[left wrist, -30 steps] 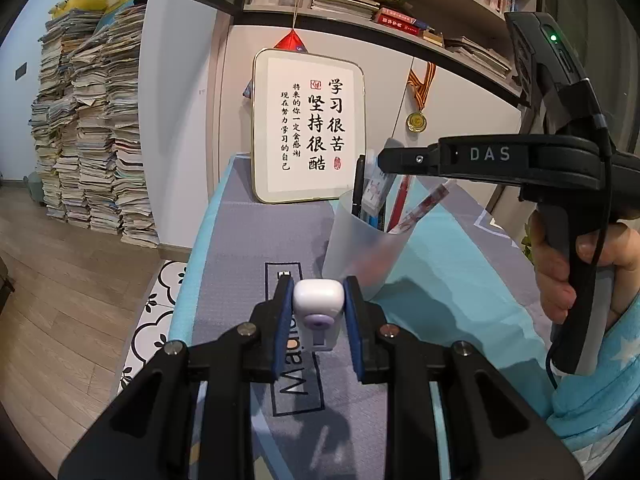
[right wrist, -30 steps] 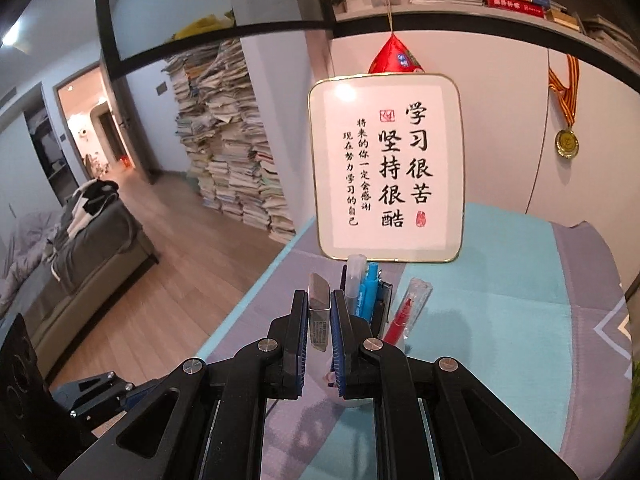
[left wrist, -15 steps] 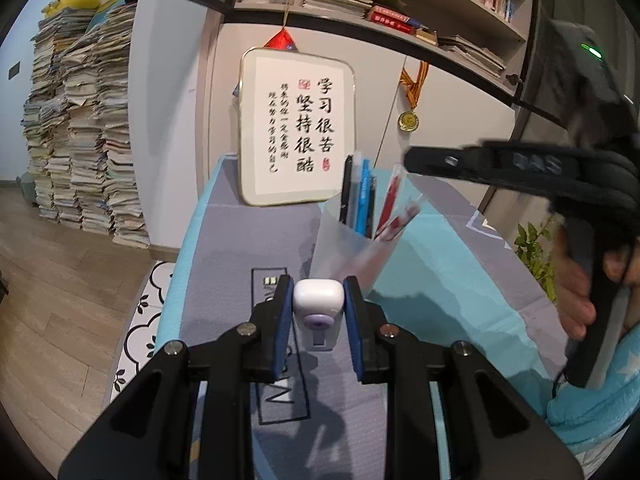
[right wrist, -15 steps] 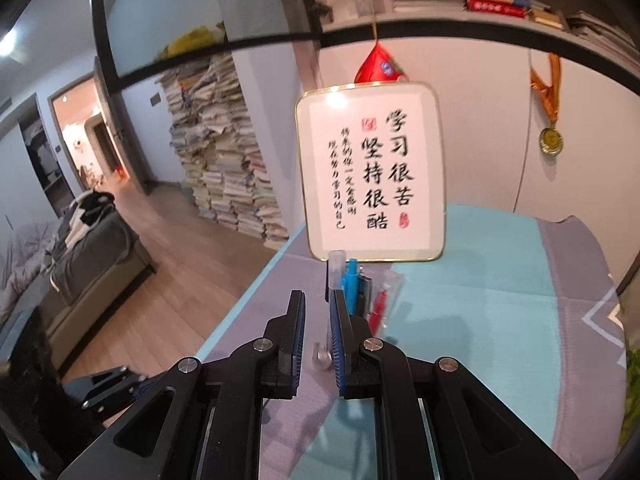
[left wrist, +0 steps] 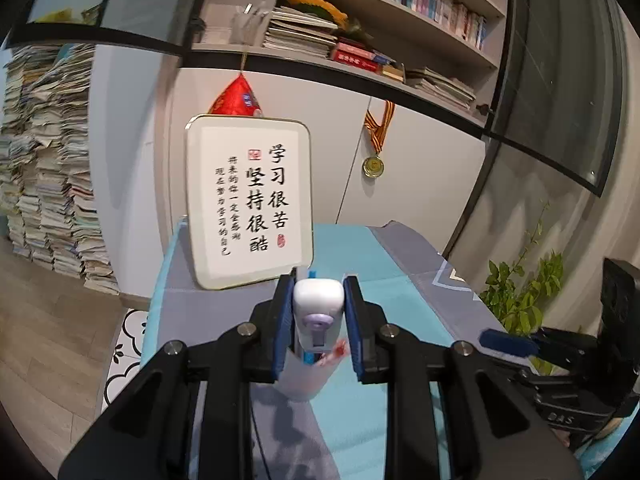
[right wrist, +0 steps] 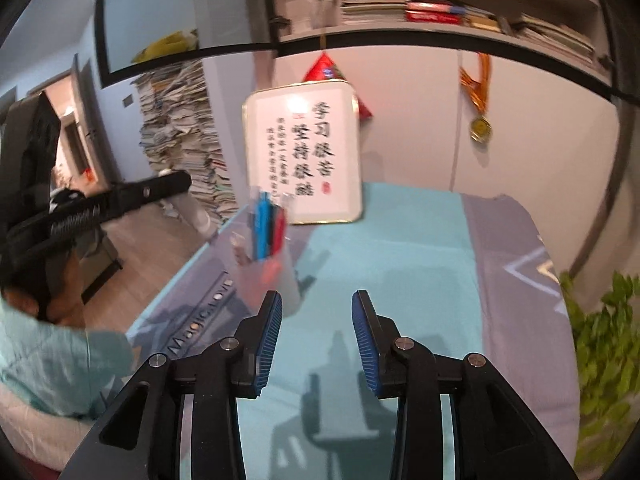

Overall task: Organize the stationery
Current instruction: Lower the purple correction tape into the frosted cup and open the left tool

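Progress is judged to be well past the start: several pens, blue, red and black, are already stood upright in the frosted translucent plastic pen cup (right wrist: pixel 269 276) on the grey and turquoise desk mat (right wrist: pixel 404 256), in front of the gold-rimmed white plaque with black calligraphy (right wrist: pixel 304 156). No loose stationery is seen lying on the mat in either view, though the near part of the desk is hidden behind the gripper bodies.

One item is left, as far as can be told. A small white plastic correction-tape dispenser with a lilac round wheel (left wrist: pixel 319 312) is clamped between the blue ribbed pads of the left gripper (left wrist: pixel 319 316), pressed on both of its sides and carried clear of the mat. In the left wrist view the cup's rim and the pen tips show directly under and behind the dispenser, so the dispenser is held above or just short of the cup; which of the two cannot be told.

The right gripper (right wrist: pixel 317 328) is empty. Its jaws have just been opening, they stand apart, and only bare mat is seen between them. The pen cup lies ahead of it and to its left, beyond the left fingertip (right wrist: pixel 272 308), not between the fingers. Dropping the dispenser into the cup is judged to be the remaining step.
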The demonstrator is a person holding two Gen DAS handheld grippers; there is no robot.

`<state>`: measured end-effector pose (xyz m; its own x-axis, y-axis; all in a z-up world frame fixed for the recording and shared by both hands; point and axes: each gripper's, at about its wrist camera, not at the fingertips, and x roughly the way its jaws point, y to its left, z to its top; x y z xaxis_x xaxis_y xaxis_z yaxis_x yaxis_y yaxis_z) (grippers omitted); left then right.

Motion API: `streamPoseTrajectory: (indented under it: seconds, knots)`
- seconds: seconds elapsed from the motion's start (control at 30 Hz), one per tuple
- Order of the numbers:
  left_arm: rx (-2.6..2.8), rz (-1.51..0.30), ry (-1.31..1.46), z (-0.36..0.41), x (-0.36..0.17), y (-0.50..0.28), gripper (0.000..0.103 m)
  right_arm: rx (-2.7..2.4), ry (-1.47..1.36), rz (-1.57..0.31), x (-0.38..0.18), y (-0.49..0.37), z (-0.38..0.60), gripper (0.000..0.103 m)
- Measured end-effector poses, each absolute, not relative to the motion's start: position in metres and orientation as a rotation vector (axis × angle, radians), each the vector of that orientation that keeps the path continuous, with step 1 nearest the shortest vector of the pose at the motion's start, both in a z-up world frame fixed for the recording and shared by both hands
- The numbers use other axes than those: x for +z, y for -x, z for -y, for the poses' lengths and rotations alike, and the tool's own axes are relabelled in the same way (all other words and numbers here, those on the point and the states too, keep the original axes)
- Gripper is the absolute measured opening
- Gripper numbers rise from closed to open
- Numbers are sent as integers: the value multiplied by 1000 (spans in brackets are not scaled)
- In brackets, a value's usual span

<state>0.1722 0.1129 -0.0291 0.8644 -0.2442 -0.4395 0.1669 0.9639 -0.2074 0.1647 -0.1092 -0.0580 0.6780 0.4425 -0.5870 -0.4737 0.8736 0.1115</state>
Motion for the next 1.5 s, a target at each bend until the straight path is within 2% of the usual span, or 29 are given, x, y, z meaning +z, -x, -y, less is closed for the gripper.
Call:
streamPoseTrajectory:
  seconds: [0.7,1.5]
  knots:
    - [-115,-635,78,-89,-58,-207,23,489,-26,-682,-72,-169,145,39]
    - [-121,-692,89,-87,-69,-222,23,494,-25,-702,-79,-170,143,41]
